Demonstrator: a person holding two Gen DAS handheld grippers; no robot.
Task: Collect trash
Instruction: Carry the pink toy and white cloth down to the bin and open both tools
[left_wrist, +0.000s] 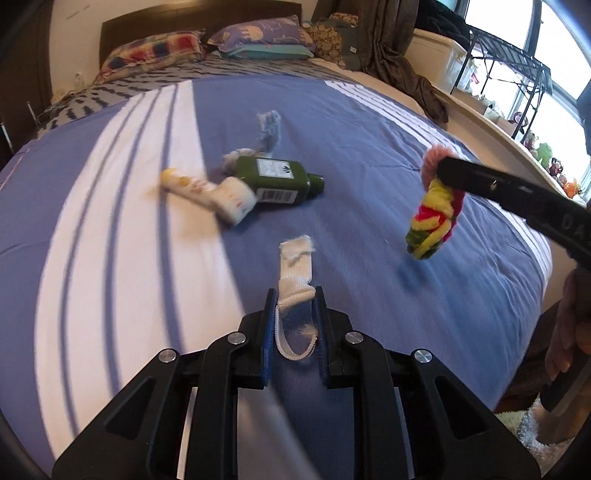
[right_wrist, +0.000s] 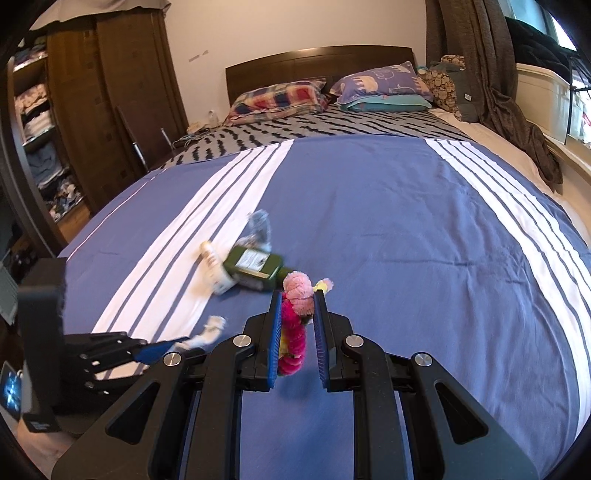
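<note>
My left gripper (left_wrist: 294, 295) is shut on a white sock-like cloth scrap (left_wrist: 295, 266) and holds it over the blue striped bedspread (left_wrist: 369, 122). My right gripper (right_wrist: 298, 295) is shut on a pink, yellow and red fuzzy bundle (right_wrist: 295, 306), which shows hanging from it in the left wrist view (left_wrist: 436, 218). On the bed lie a green bottle (left_wrist: 277, 179), a white and yellow tube (left_wrist: 207, 194) and a grey crumpled scrap (left_wrist: 269, 127). The bottle (right_wrist: 255, 267) and tube (right_wrist: 214, 269) also show in the right wrist view, just beyond the bundle.
Pillows (right_wrist: 332, 92) and a dark headboard (right_wrist: 317, 62) are at the far end. A wooden wardrobe (right_wrist: 110, 110) stands left of the bed. A brown curtain (right_wrist: 498, 92), a metal rack (left_wrist: 509, 70) and toys on a sill (left_wrist: 550, 162) are on the right.
</note>
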